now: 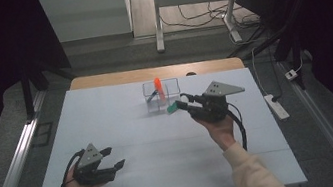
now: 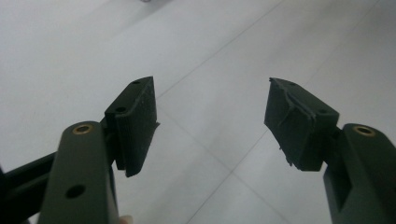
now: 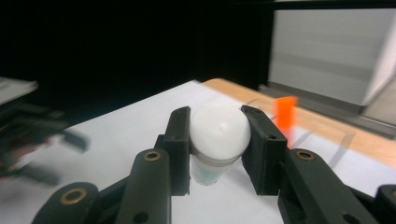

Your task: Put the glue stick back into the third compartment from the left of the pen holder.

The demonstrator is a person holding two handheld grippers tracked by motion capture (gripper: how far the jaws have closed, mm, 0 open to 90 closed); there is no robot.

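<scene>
**Marker held at the clear box, ready for insertion**

The left gripper (image 1: 114,158) rests near the front-left corner of the desk (image 1: 125,130), jaws spread wide, holding nothing. The right gripper (image 1: 182,102) is raised toward the far centre of the desk, jaws clamped on a white-capped marker (image 3: 218,140). The marker's green end (image 1: 172,107) points toward the clear box (image 1: 156,97), which lies just beyond the jaws and already holds an orange marker (image 1: 157,85). The right hand is by far the nearer. No label or writing is legible.
</scene>
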